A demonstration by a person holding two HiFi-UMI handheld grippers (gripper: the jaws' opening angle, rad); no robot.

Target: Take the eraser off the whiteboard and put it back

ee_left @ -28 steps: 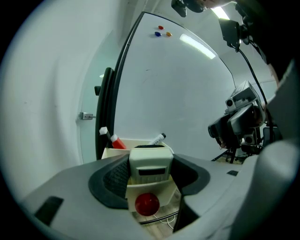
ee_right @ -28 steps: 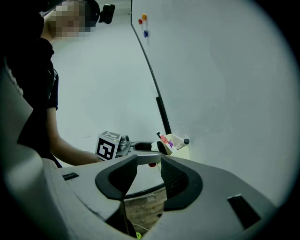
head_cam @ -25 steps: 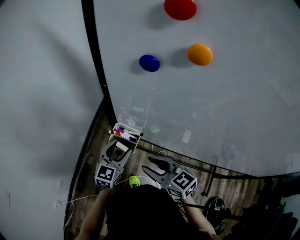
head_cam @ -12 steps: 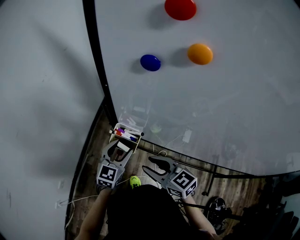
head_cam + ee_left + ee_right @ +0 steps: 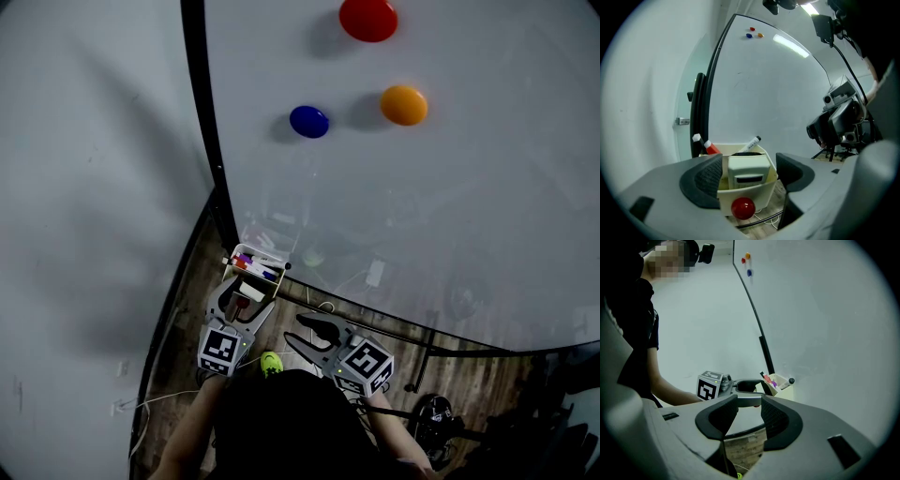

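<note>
Left gripper (image 5: 748, 178) jaws have just been opening, released either side of eraser (image 5: 748, 168) sitting in cream holder (image 5: 765, 190). Right gripper (image 5: 749, 416) jaws apart, empty.

Three round magnets (image 5: 309, 121) high on the whiteboard (image 5: 487, 206); one box (image 5: 761, 190) at its lower left corner, holding one eraser (image 5: 748, 169), three visible markers (image 5: 710, 148).

The person is holding both arms low, the left gripper (image 5: 240, 292) just opening its jaws clear of the eraser (image 5: 748, 169) between them, the right gripper (image 5: 303, 334) hanging beside it, jaws apart and empty.
</note>
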